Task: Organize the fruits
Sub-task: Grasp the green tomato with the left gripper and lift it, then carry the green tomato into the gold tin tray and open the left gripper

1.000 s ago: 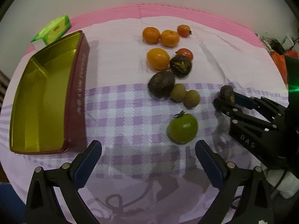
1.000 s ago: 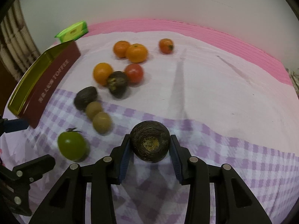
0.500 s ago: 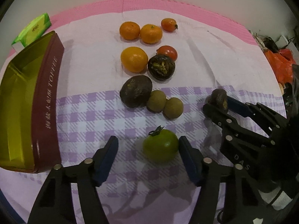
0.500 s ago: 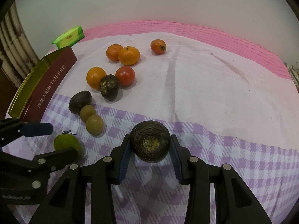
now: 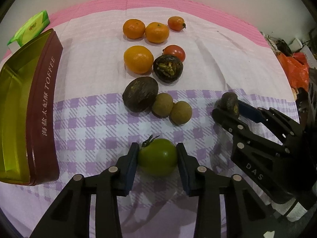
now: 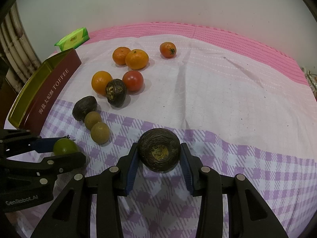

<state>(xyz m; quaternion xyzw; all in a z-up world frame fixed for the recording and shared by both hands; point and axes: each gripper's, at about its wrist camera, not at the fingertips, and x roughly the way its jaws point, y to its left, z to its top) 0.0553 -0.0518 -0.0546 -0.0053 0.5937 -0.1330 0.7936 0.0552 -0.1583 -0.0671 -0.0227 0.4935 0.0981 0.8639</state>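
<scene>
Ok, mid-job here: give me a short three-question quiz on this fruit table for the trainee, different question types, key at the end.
1. True or false: the left gripper is shut on the green tomato.
2. Multiple choice: what does the right gripper hold? A) an orange B) a dark brown round fruit C) the green packet
3. Fill in: the toffee tin holds ____ fruit so far.

Key
1. True: both pads press its sides.
2. B: the dark brown fruit sits clamped between the pads.
3. No: what shows of its gold inside is bare, and the oranges lie on the cloth.
</scene>
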